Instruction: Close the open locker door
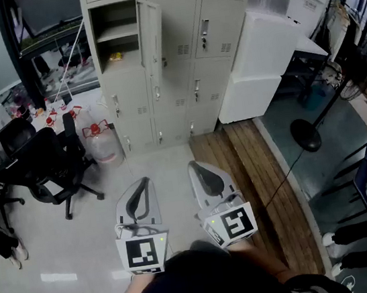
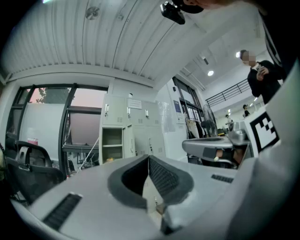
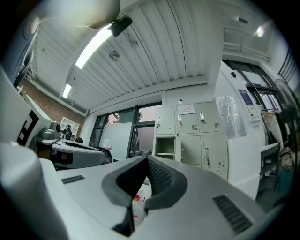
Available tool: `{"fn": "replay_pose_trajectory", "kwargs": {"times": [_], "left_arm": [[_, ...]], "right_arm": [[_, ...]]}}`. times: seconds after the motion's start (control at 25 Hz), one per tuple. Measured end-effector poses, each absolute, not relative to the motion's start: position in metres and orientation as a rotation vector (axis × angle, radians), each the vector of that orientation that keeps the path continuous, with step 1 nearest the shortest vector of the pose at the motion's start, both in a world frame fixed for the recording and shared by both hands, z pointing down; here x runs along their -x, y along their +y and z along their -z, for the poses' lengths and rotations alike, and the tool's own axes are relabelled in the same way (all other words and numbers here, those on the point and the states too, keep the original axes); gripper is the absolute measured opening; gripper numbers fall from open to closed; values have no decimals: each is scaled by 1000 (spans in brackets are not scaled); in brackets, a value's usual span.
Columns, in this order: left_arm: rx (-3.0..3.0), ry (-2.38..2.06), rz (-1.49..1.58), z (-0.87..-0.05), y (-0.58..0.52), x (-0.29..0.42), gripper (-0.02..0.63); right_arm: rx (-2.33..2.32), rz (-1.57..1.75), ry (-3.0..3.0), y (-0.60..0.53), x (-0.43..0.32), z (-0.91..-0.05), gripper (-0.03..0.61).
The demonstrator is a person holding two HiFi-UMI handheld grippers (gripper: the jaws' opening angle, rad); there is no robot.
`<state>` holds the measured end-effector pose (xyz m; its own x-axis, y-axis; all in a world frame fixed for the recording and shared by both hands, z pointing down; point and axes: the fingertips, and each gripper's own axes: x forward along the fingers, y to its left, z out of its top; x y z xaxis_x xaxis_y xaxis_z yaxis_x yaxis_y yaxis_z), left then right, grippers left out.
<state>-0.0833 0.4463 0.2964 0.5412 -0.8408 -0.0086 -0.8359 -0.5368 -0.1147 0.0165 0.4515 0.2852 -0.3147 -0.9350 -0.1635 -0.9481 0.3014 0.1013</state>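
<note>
A beige bank of lockers (image 1: 177, 55) stands at the far side of the room. One upper-left compartment (image 1: 116, 33) is open, with a shelf and a small yellow item inside. Its door (image 1: 153, 40) swings out toward me, hinged on the right. Both grippers are held low, well short of the lockers. My left gripper (image 1: 145, 180) and right gripper (image 1: 193, 165) are shut with nothing between the jaws. The open compartment (image 2: 111, 144) shows far beyond the left gripper (image 2: 149, 157). It shows again as a dark opening (image 3: 165, 147) far past the right gripper (image 3: 146, 158).
A black office chair (image 1: 42, 162) and water jugs (image 1: 102, 143) stand left of the lockers. A white cabinet (image 1: 260, 64) sits right of them. A wooden platform (image 1: 250, 180) and a fan stand (image 1: 306, 135) lie to the right. A person (image 2: 263, 75) stands behind.
</note>
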Motion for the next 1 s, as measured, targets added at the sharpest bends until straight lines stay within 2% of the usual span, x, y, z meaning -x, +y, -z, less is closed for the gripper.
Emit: {"fn": "replay_pose_trajectory", "kwargs": {"times": [0.4, 0.8, 1.0], "left_arm": [[2688, 1424, 60, -298, 425, 74, 5], [2655, 1442, 37, -288, 336, 47, 5], [2645, 1464, 22, -278, 277, 25, 5]], "right_arm": [[1790, -234, 2453, 432, -23, -287, 17], [1752, -224, 2463, 338, -51, -286, 20], [1709, -222, 2501, 278, -71, -276, 62]]}}
